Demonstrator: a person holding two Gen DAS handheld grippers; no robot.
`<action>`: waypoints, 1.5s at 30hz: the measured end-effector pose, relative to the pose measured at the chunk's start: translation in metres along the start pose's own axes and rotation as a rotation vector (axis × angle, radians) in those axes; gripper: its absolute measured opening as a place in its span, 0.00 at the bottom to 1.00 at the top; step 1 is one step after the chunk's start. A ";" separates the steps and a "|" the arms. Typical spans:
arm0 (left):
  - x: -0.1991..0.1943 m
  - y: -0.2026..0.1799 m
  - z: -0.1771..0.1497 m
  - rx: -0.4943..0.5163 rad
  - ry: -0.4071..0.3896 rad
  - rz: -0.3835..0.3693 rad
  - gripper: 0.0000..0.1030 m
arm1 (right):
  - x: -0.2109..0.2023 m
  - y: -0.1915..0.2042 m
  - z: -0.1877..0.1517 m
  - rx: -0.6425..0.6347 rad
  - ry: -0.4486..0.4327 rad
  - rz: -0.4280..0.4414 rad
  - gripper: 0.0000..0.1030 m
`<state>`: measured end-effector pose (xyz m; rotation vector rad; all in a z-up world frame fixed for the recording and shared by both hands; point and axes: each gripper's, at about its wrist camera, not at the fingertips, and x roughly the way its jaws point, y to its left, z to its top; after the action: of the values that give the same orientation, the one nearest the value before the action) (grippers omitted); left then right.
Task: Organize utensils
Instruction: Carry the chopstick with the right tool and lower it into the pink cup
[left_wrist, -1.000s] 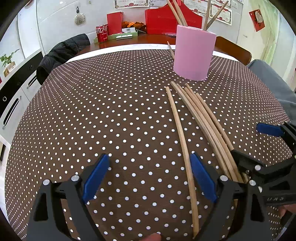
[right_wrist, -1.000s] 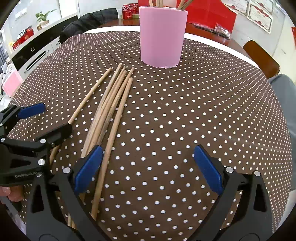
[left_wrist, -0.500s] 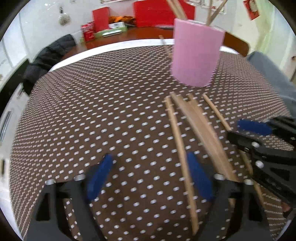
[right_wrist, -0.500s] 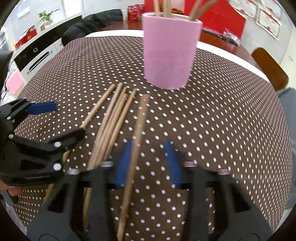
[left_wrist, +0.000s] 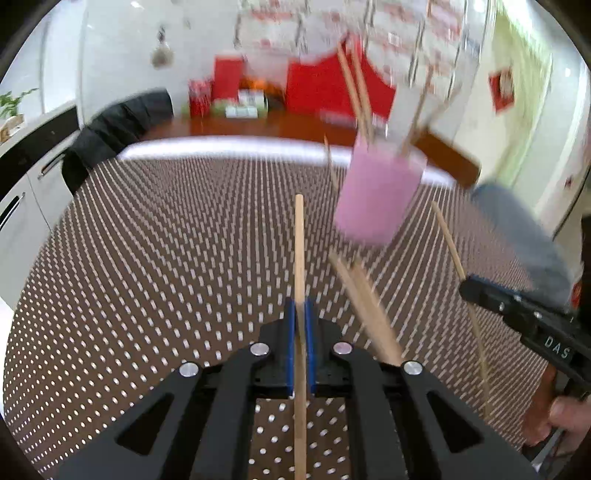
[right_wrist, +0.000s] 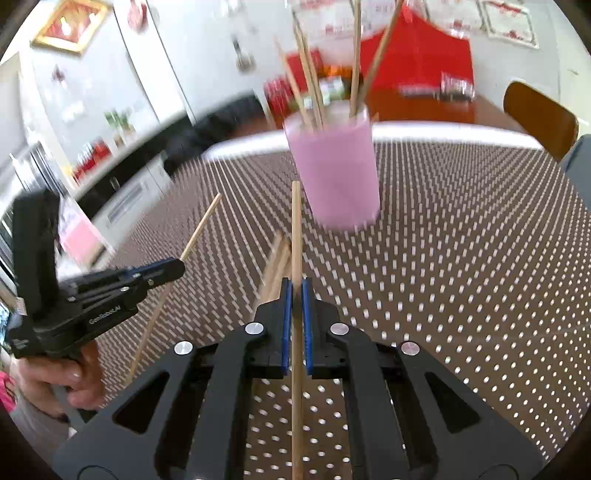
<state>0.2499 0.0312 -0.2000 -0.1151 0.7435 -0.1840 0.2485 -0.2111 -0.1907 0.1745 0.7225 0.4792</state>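
Note:
My left gripper (left_wrist: 302, 314) is shut on one wooden chopstick (left_wrist: 299, 251) and holds it above the table, pointing forward. My right gripper (right_wrist: 295, 291) is shut on another chopstick (right_wrist: 296, 229), lifted too. The right gripper (left_wrist: 517, 314) and its chopstick (left_wrist: 448, 240) also show in the left wrist view, and the left gripper (right_wrist: 122, 280) with its chopstick (right_wrist: 201, 225) in the right wrist view. A pink cup (left_wrist: 378, 195) (right_wrist: 336, 173) holding several chopsticks stands ahead. A few loose chopsticks (left_wrist: 364, 299) (right_wrist: 275, 258) lie on the dotted tablecloth before it.
The brown polka-dot tablecloth (left_wrist: 166, 240) covers the table. A dark jacket on a chair (left_wrist: 114, 129) is at the far left. Red boxes and cans (left_wrist: 229, 88) stand on a far wooden table. A wooden chair back (right_wrist: 535, 110) is at the far right.
Both grippers closed, each on a chopstick from the row on the table, and lifted it. Both views have tilted up and are blurred by motion.

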 end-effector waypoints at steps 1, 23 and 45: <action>-0.014 0.000 0.005 -0.012 -0.069 -0.023 0.05 | -0.008 0.001 0.003 0.007 -0.035 0.018 0.06; -0.041 -0.088 0.159 0.075 -0.714 -0.309 0.05 | -0.076 0.015 0.157 -0.038 -0.545 0.024 0.06; 0.072 -0.081 0.162 0.007 -0.670 -0.277 0.05 | 0.017 -0.025 0.176 -0.055 -0.611 -0.077 0.06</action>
<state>0.4015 -0.0570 -0.1155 -0.2578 0.0559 -0.3884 0.3870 -0.2237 -0.0781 0.2265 0.1174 0.3439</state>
